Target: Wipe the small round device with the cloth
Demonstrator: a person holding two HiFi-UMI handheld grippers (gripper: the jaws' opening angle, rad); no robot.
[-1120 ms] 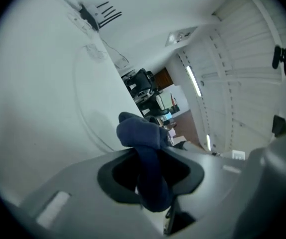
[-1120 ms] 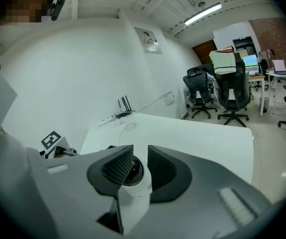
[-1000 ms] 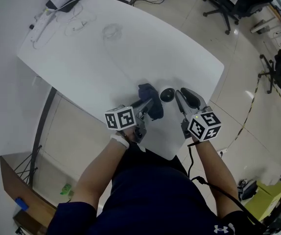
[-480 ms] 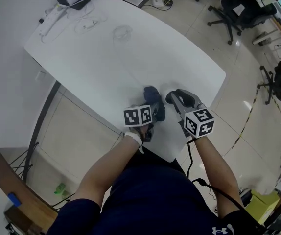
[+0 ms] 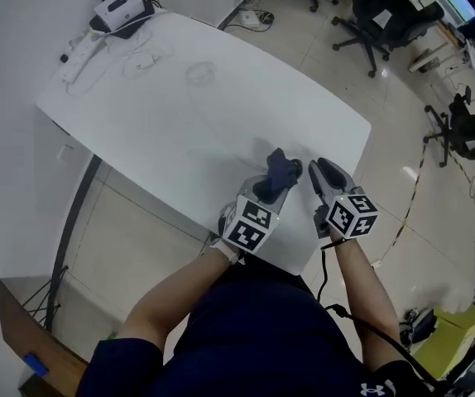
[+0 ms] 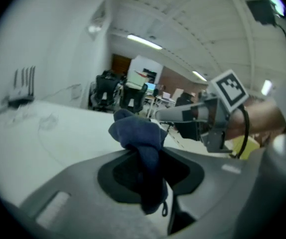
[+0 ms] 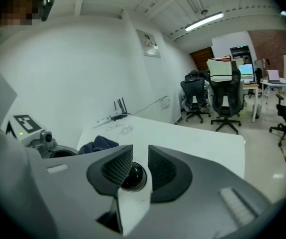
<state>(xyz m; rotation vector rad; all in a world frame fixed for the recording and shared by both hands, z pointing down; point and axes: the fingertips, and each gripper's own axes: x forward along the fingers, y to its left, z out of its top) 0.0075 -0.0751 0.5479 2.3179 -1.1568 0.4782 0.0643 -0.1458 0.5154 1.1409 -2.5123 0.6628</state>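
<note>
The small round device, a black dome on a white base, sits between the pads of my right gripper, which is shut on it. In the head view that gripper is near the table's front right corner, and the device shows only as a dark spot behind the cloth. My left gripper is shut on a dark blue cloth, bunched up above its jaws. From the head view the cloth is pressed against the device's left side, with the left gripper rolled over just below it.
The white table carries a router, a power strip and thin cables at its far left end. Office chairs stand on the floor beyond. Both grippers work close to the table's front edge.
My left gripper has rolled over and carried the cloth up and to the right, against the device. The right gripper holds the device in nearly the same spot.
</note>
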